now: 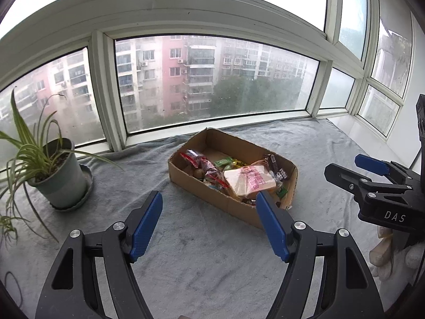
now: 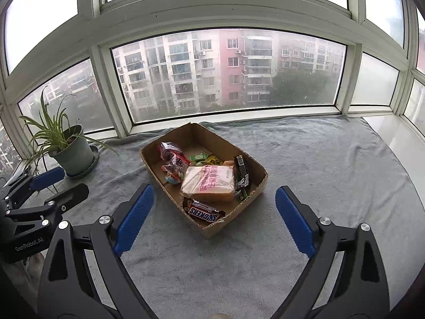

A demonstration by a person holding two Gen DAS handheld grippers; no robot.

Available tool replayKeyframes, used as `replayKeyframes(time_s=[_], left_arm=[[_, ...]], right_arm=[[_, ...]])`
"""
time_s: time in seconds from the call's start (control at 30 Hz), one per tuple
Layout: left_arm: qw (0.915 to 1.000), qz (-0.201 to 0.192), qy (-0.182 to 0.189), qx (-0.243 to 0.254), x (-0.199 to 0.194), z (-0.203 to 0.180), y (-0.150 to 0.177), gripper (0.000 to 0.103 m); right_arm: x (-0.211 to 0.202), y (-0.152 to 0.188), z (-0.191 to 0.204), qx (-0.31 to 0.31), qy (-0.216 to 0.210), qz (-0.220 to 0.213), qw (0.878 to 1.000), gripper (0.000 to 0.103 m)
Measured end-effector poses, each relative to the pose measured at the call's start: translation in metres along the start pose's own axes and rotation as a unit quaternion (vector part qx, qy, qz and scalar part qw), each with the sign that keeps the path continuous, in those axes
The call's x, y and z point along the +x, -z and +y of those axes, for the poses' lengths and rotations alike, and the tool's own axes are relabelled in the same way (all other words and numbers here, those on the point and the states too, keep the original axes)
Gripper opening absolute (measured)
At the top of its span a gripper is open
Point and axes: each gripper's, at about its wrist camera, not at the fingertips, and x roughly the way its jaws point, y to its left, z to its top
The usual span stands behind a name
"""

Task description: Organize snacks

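An open, shallow cardboard box (image 2: pixel 255 186) lies at an angle on the grey cloth-covered surface (image 2: pixel 318 172) below the window. Inside lie the snacks: a wrapped bread loaf (image 2: pixel 209 183) with pink print in the middle, a Snickers bar (image 2: pixel 204 210) flat at the near end, a dark bar (image 2: pixel 242 172) along the right wall, red packets (image 2: pixel 172 156) on the left, and small green and yellow sweets (image 2: pixel 204 158) behind the loaf.
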Motion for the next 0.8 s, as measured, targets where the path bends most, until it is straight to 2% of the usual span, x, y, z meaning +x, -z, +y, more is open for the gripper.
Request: replayKeyframes(time_s=[0.4,0.8], left_arm=[[0.9998,-0.005,-0.013,-0.011,-0.024,-0.002,0.014,0.073],[0.9997,-0.013,-0.017,-0.010,-0.030,-0.005,0.013,0.073]], right_arm=[[-0.019,0.007,0.016,-0.014,0.002,-0.010,1.000,0.095],[-0.023,0.007,0.016,-0.012,0.003,-0.012,1.000,0.095]])
